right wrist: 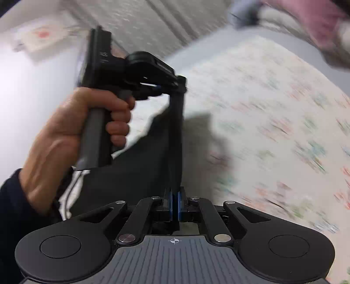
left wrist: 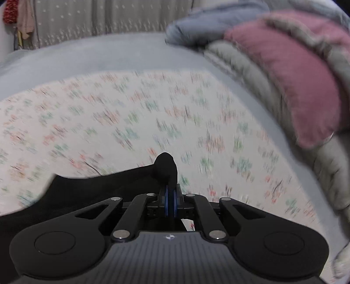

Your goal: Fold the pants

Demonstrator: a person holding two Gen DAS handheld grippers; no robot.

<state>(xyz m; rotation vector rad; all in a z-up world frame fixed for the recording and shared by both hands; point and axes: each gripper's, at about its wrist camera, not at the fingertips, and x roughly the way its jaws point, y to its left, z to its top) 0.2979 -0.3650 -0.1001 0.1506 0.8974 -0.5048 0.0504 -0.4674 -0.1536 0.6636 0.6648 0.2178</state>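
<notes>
The black pants [left wrist: 91, 192] hang lifted above a flowered sheet [left wrist: 135, 118] on the bed. My left gripper [left wrist: 171, 196] is shut on a bunched fold of the black cloth, which bulges up past its blue pads. In the right wrist view my right gripper [right wrist: 175, 203] is shut on another edge of the pants [right wrist: 140, 170], and the cloth stretches taut from it up to the left gripper [right wrist: 175, 85], held in a person's hand [right wrist: 72, 135]. White stripes [right wrist: 72, 187] run down the pants near the sleeve. Both views are blurred by motion.
A pink pillow [left wrist: 291, 83] and grey bedding [left wrist: 247, 72] are piled at the right of the bed, with a blue pillow [left wrist: 210, 24] behind. A curtain [left wrist: 98, 17] hangs along the far side. A dark sleeve [right wrist: 13, 214] fills the lower left of the right wrist view.
</notes>
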